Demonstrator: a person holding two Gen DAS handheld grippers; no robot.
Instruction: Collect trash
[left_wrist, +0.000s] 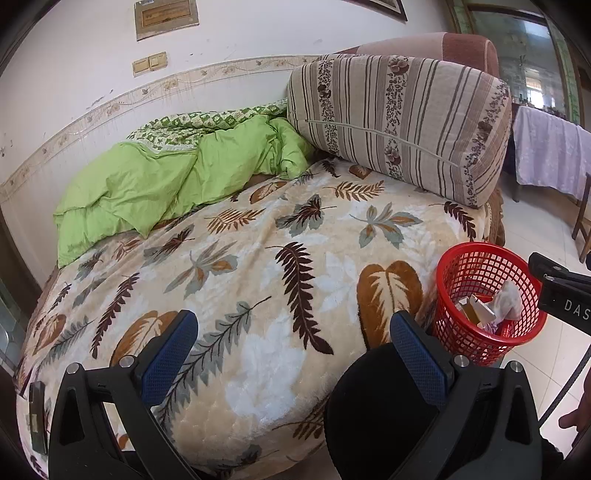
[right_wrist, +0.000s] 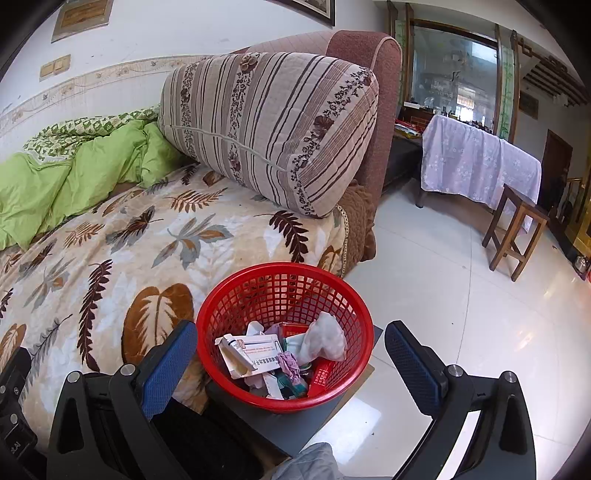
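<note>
A red mesh basket (right_wrist: 258, 288) stands on a grey board beside the sofa and holds trash: a white carton (right_wrist: 251, 352), a crumpled white tissue (right_wrist: 325, 339) and a purple scrap (right_wrist: 290, 363). My right gripper (right_wrist: 291, 343) is open and empty, just above the basket. The basket also shows in the left wrist view (left_wrist: 458, 325), to the right of my left gripper (left_wrist: 293, 332). My left gripper is open and empty over the leaf-patterned blanket (left_wrist: 258, 258). No loose trash shows on the blanket.
A green quilt (left_wrist: 147, 184) lies at the back left of the sofa. A striped cushion (left_wrist: 399, 122) leans on the armrest. A wooden stool (right_wrist: 513, 232) and a cloth-covered table (right_wrist: 476, 158) stand on the white tiled floor at right.
</note>
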